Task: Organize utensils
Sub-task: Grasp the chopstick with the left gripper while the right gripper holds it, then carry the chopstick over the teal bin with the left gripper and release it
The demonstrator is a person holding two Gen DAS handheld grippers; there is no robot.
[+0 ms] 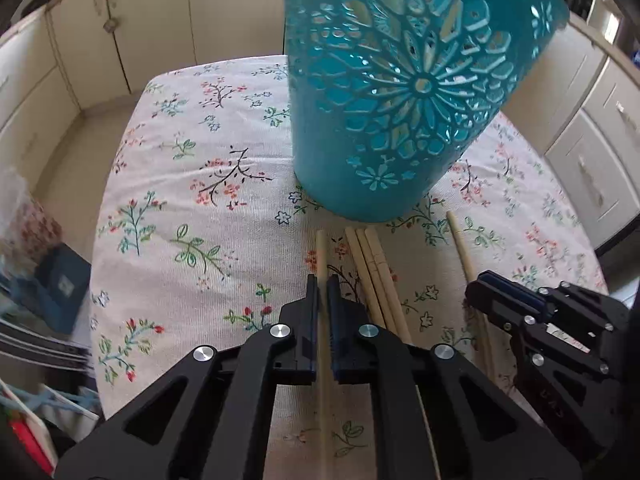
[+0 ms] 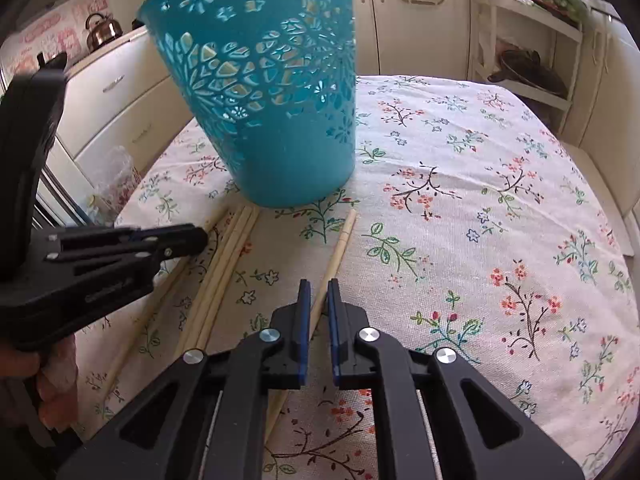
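Left gripper [image 1: 323, 285] is clamped on a chopstick [image 1: 321, 248]; right gripper [image 2: 317, 290] pinches another chopstick [image 2: 340, 246]. Both lie before the teal basket [image 1: 400, 92]. The embossed lettering on the gripper bodies is unreadable.

A table [image 2: 500, 152] covered by a white cloth printed with small flowers and twigs carries everything. Toward its far side stands a tall teal plastic basket [image 2: 280, 120] with cut-out flower patterns in its wall, upright on the cloth. Just near of the basket's base lie pale wooden chopsticks: one single stick [image 1: 321, 256] on the left, a bundle of three [image 1: 372, 264] touching each other beside it, and another single stick [image 2: 340, 248] apart to the right.
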